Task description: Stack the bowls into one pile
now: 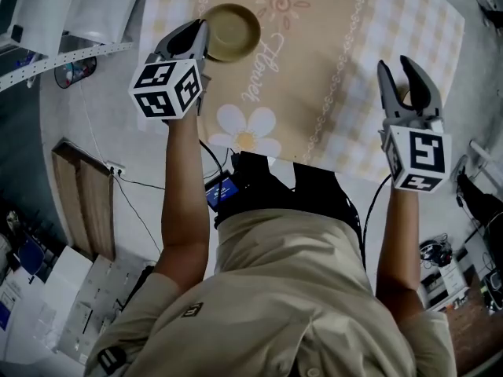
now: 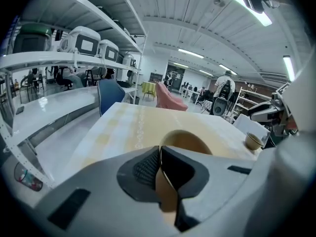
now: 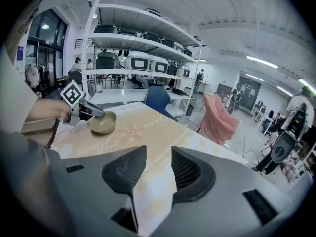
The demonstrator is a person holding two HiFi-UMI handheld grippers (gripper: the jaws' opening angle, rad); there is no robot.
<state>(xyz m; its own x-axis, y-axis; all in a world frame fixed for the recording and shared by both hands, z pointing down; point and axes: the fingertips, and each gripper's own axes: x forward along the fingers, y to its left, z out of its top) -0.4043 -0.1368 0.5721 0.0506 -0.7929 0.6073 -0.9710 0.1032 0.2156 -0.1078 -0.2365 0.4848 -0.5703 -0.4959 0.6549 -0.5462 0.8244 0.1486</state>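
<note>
The left gripper is clamped on the near rim of a round, olive-tan bowl, the thin wall pinched between its jaws and the plain, empty hollow lying just ahead of the tips, over a counter spread with a beige flowered cloth. The right gripper stands well to the side of it with jaws moderately apart and only cloth between them. In the left gripper view a second tan bowl sits on the counter close to that right gripper.
</note>
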